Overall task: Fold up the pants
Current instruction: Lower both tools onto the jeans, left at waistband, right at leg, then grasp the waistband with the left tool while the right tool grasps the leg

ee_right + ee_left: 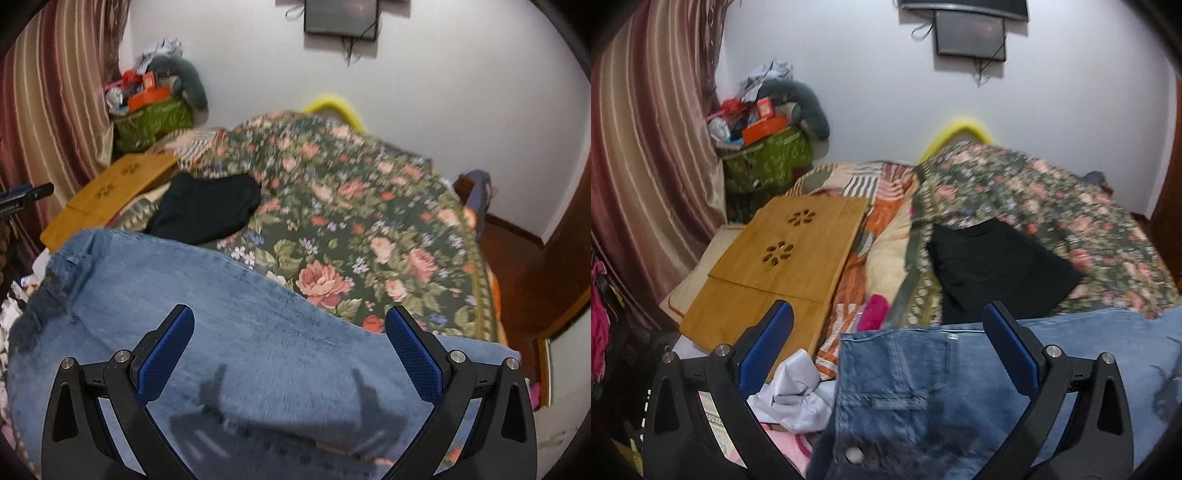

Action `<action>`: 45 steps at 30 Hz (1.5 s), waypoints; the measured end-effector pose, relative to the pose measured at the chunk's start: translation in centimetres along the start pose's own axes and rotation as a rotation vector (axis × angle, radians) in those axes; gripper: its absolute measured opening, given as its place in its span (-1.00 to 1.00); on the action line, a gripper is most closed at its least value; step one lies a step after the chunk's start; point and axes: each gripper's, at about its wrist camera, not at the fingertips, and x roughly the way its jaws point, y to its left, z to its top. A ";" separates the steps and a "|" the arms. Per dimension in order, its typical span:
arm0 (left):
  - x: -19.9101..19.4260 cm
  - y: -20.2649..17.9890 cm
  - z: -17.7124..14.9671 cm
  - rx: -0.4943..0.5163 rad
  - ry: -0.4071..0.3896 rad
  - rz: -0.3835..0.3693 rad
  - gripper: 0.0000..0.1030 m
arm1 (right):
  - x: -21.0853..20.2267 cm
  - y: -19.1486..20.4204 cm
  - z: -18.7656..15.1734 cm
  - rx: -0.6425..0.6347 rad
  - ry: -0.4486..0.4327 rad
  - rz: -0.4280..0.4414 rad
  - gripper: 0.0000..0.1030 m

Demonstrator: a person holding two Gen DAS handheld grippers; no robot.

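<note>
Blue denim jeans (pixel 236 332) lie spread on the floral bedspread (pixel 369 206), just in front of a folded black garment (pixel 210 206). Left gripper (pixel 888 332) and right gripper (pixel 290 325) hover above the denim — fingers wide apart, holding nothing.

Home bedroom: floral-covered bed (pixel 369 221), striped curtain (pixel 646 166), cluttered corner basket (pixel 768 162).

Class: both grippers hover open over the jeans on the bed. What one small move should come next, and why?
Probably lower the left gripper onto the waistband edge of the jeans and close on it. Both grippers are open and hold nothing, the right gripper is over plain denim, and the jeans lie spread out, so a fold seems to need a grasp first.
</note>
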 end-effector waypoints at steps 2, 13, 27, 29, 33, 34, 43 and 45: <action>2.4 0.7 -0.1 -0.017 0.042 0.016 1.00 | 1.9 -0.4 0.4 -0.005 0.024 0.012 0.99; 10.8 3.8 -2.4 -0.065 0.271 -0.018 0.30 | 8.9 -1.0 1.7 -0.034 0.147 0.160 0.83; 13.4 3.4 -3.5 -0.131 0.417 -0.150 -0.98 | 11.2 -0.3 2.3 -0.092 0.221 0.266 -0.37; 12.8 3.0 -3.0 -0.114 0.395 -0.157 -0.98 | 11.0 -0.5 2.2 -0.090 0.222 0.254 -0.63; 11.1 3.0 -1.6 -0.084 0.352 -0.104 -0.97 | 10.2 -0.3 2.0 -0.101 0.214 0.235 -0.74; 11.0 3.4 -1.2 -0.089 0.347 -0.072 -0.97 | 10.0 -0.1 1.9 -0.110 0.210 0.225 -0.74; 14.8 6.9 -3.0 -0.261 0.473 -0.113 0.06 | 10.4 -0.1 1.7 -0.093 0.208 0.222 -0.75; 16.0 7.4 -3.6 -0.315 0.495 -0.144 0.06 | 10.6 -0.1 1.6 -0.086 0.206 0.228 -0.75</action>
